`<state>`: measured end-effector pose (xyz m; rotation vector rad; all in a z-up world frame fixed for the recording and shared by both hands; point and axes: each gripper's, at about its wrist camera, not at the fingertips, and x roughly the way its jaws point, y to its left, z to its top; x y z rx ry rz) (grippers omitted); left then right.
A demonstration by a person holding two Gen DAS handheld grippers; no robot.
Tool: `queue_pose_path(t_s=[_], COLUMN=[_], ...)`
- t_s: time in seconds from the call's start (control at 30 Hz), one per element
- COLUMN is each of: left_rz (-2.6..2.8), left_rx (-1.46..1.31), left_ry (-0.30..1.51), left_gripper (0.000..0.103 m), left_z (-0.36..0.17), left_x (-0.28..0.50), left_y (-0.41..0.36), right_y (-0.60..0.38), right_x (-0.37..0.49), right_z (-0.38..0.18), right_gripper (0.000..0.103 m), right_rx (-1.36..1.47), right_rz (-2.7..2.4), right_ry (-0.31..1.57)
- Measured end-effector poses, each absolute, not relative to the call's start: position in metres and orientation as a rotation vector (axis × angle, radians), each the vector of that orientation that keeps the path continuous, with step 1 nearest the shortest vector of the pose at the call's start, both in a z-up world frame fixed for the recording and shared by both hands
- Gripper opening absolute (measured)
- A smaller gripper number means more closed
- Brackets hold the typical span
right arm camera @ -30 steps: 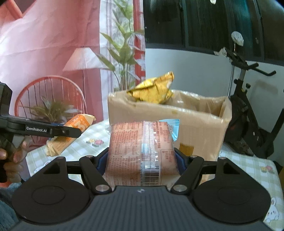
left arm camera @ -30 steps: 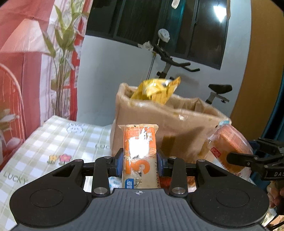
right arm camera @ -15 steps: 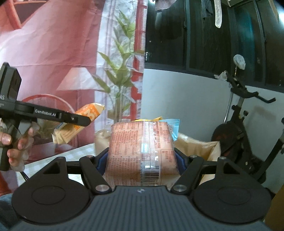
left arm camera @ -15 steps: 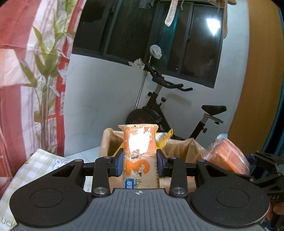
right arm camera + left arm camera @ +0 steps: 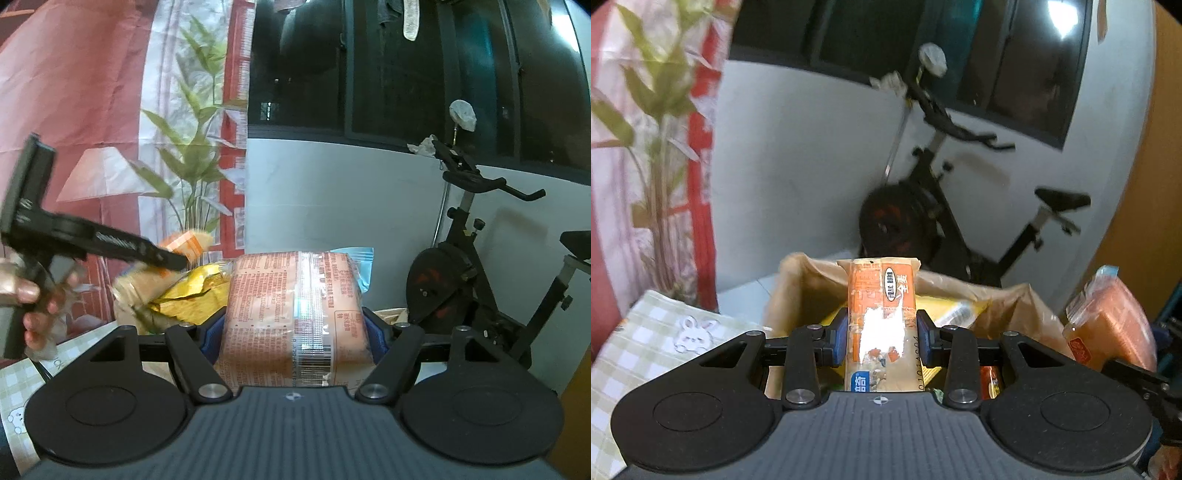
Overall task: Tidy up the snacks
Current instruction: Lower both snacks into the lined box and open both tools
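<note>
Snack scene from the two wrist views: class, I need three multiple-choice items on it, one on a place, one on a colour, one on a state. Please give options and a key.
1. Where does the narrow orange bar sit?
A. Flat on the tablecloth
B. Between the left gripper fingers, over the open box
C. On the bike seat

2. What colour is the crumpled bag poking out of the box?
A. Yellow
B. Blue
C. Black

3. What state is the right gripper in?
A. Open and empty
B. Shut on nothing
C. Shut on a wide pack

Key: 1 B, the pads press both sides of the bar with the box mouth behind it. 2 A, the foil shows yellow in the right wrist view. 3 C, the pack fills the gap between the fingers.
</note>
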<state>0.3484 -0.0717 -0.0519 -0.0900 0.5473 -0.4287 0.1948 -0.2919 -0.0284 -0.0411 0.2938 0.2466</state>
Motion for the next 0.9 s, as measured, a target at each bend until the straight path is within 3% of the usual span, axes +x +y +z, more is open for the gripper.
queue_pose_path(t_s=[0.27, 0.6, 0.63, 0.77, 0.9], left_rz=[-0.528, -0.4, -0.393, -0.382, -0.386], left_rx=[-0.062, 0.016, 0.021, 0.008, 0.012], left_ry=[0.583, 0.545, 0.538, 0.518, 0.517], left_gripper=[0.038, 0.039, 0.043, 0.077, 0.082], left_z=[-0.07, -0.061, -0.06, -0.054, -0.05], left_x=[0.354, 0.359, 0.36, 0.359, 0.353], left_y=[-0.101, -0.075, -0.074, -0.07, -0.069], right_y=[-0.3, -0.293, -0.29, -0.28, -0.272], right_x=[0.203, 0.224, 0.229, 0.25, 0.265], right_z=[-0.036, -0.037, -0.038, -0.045, -0.054], right_gripper=[0.073, 0.073, 0.073, 0.074, 0.081], right_rx=[-0.032, -0.015, -0.006, 0.018, 0.038], right_rz=[0.239, 0.24, 0.245, 0.265, 0.291], right_ry=[0.333, 0.338, 0.339, 0.381, 0.464])
